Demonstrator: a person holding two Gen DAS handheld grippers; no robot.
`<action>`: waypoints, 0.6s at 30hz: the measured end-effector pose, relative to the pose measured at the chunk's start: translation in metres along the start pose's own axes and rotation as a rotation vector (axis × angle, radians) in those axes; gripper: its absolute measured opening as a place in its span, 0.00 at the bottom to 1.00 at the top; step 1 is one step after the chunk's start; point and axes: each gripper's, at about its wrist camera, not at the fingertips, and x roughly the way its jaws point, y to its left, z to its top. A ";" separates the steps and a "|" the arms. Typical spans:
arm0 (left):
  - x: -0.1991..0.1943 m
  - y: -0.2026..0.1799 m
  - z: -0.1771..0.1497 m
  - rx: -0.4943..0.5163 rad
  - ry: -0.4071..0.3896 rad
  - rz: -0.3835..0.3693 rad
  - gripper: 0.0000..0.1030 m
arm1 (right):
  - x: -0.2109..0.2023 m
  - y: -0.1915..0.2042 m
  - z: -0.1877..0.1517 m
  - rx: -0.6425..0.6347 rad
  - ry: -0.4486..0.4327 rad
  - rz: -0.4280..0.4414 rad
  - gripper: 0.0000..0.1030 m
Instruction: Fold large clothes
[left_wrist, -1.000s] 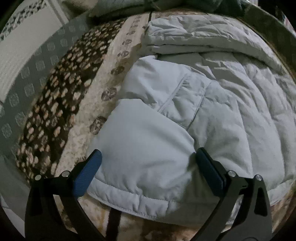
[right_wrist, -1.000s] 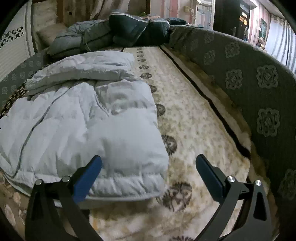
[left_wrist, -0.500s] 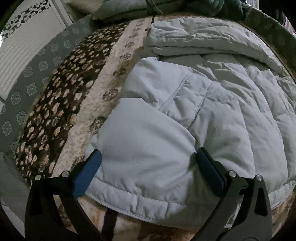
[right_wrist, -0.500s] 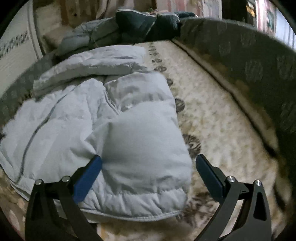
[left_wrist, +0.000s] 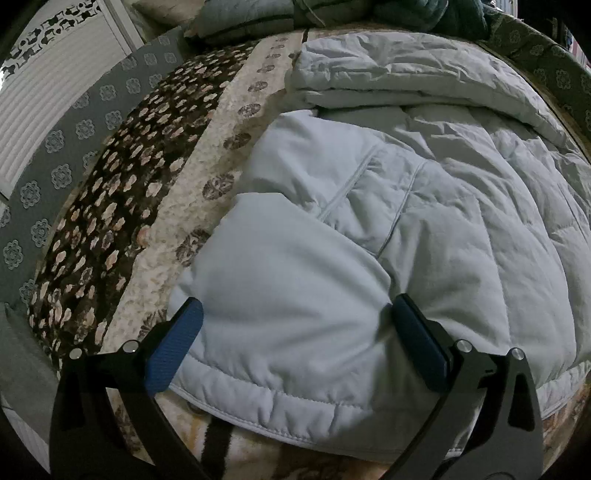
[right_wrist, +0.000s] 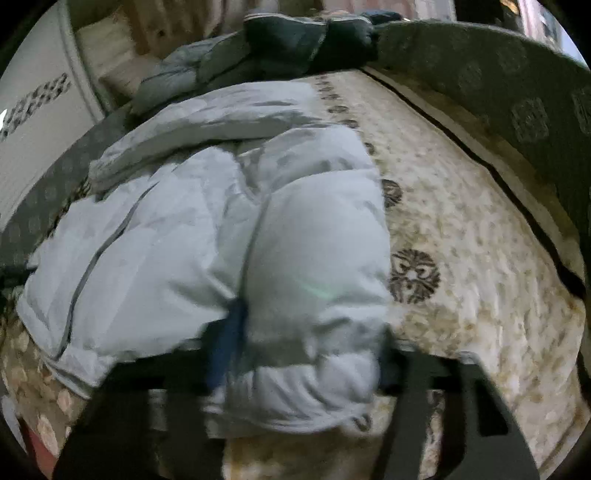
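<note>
On the patterned bed, the pale puffy jacket lies half-folded; left gripper straddles it released, right gripper fingers closing around its corner. Slick padding could squirt free.

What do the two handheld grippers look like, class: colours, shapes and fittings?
Left gripper: two black angular fingers with ribbed blue pads and silver screw heads near the pads. Right gripper: blurred, same black frame, one blue pad visible. No cables, hands or sleeves show.
</note>
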 end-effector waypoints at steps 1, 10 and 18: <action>0.004 -0.003 0.002 0.000 0.002 -0.001 0.97 | -0.004 0.006 0.000 -0.027 -0.006 -0.015 0.32; 0.021 -0.004 0.012 -0.004 0.011 -0.033 0.97 | -0.005 0.009 -0.007 -0.100 0.013 -0.065 0.30; 0.005 0.008 0.014 0.092 -0.011 -0.022 0.97 | -0.005 0.002 -0.008 -0.070 0.005 -0.053 0.38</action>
